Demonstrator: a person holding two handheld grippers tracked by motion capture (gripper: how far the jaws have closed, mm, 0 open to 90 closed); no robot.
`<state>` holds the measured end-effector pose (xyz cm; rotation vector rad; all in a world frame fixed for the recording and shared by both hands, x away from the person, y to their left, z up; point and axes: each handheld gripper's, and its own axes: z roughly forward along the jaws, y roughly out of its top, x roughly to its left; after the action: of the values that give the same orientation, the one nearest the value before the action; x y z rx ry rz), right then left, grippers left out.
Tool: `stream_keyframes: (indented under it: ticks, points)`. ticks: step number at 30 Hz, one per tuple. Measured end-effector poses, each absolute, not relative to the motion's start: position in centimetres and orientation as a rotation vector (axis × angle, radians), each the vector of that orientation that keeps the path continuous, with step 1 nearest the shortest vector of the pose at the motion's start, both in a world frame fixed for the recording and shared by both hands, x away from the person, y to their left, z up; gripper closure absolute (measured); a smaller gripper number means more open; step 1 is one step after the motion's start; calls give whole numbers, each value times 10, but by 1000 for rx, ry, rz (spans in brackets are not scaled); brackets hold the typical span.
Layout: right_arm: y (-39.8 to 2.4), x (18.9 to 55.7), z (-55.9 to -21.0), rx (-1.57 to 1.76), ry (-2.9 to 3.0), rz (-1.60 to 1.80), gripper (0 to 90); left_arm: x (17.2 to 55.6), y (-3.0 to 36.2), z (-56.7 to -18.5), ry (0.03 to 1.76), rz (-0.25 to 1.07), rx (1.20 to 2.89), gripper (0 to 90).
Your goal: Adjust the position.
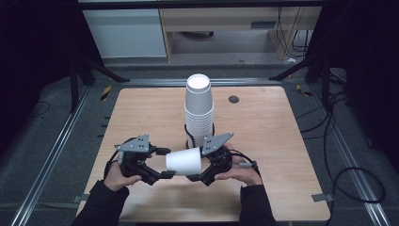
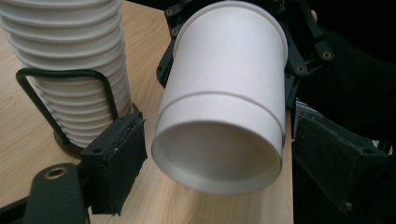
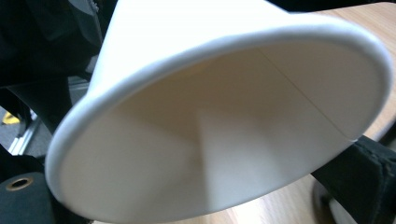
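A single white paper cup (image 1: 183, 161) lies sideways in the air between my two grippers, near the table's front. My right gripper (image 1: 197, 165) is shut on its wide rim end; in the right gripper view the cup's open mouth (image 3: 219, 135) faces the camera, with one pad (image 3: 369, 172) against its wall. My left gripper (image 1: 164, 163) stands open with its jaws on either side of the cup's base (image 2: 217, 156), with small gaps on both sides. Just behind, a tall stack of upside-down white cups (image 1: 198, 108) stands in a black wire holder (image 2: 65, 74).
The wooden table (image 1: 263, 141) has a small dark round grommet (image 1: 234, 99) at the back right. Metal rails and black cables run along the floor on both sides. A person's hands and dark sleeves come in from the front edge.
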<state>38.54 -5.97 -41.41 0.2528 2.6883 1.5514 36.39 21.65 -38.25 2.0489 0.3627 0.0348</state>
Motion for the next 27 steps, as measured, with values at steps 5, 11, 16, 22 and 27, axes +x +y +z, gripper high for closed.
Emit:
stream_keyframes:
  ticks: [5,11,16,22,27]
  points:
    - [-64,389,-404,240,2710,1462,75,366,219,-384,375,39,2086,148]
    - [-60,393,-397,201,2758,1319,74,368,214,-393,385,40,2181,128]
    - [-52,394,-395,163,2800,1224,73,368,207,-400,367,38,2250,127]
    - [-40,394,-397,111,2854,1140,73,368,203,-404,355,23,2292,128]
    - [-28,394,-401,83,2886,1072,73,368,200,-407,346,35,2332,129]
